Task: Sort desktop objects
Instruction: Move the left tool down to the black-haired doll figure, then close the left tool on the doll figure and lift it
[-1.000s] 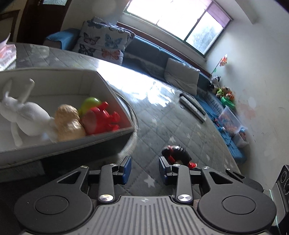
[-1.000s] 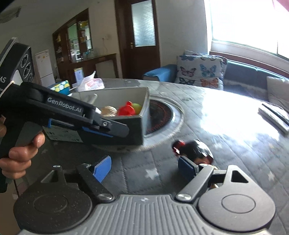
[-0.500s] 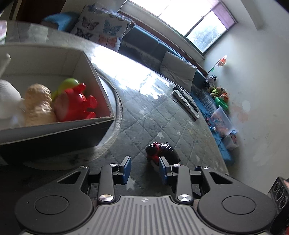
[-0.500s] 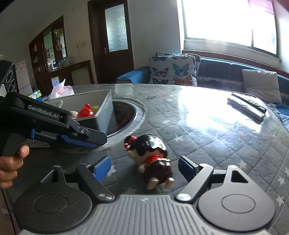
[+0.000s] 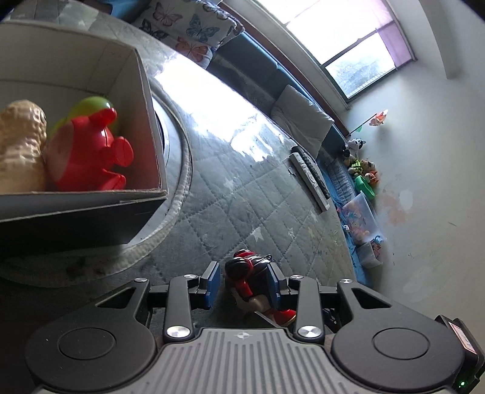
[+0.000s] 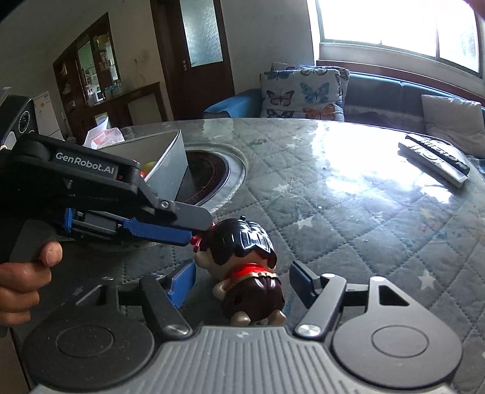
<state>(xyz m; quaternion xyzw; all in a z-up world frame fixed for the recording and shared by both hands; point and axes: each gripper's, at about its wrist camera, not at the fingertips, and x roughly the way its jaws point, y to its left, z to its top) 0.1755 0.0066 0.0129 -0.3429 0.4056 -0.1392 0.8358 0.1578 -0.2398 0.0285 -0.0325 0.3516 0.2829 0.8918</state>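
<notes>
Doll [image 5: 253, 280] lies on its side on the table [image 5: 242, 197], inside both open hand-held grippers: left [image 5: 242, 283] around head, right [image 6: 242, 283] around body, neither gripping; risk: both closing, pads collide, doll squirts out

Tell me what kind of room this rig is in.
Most likely a home living room: a sofa with a butterfly cushion under the window, remote controls on the quilt-covered table, and toys heaped along the wall.
</notes>
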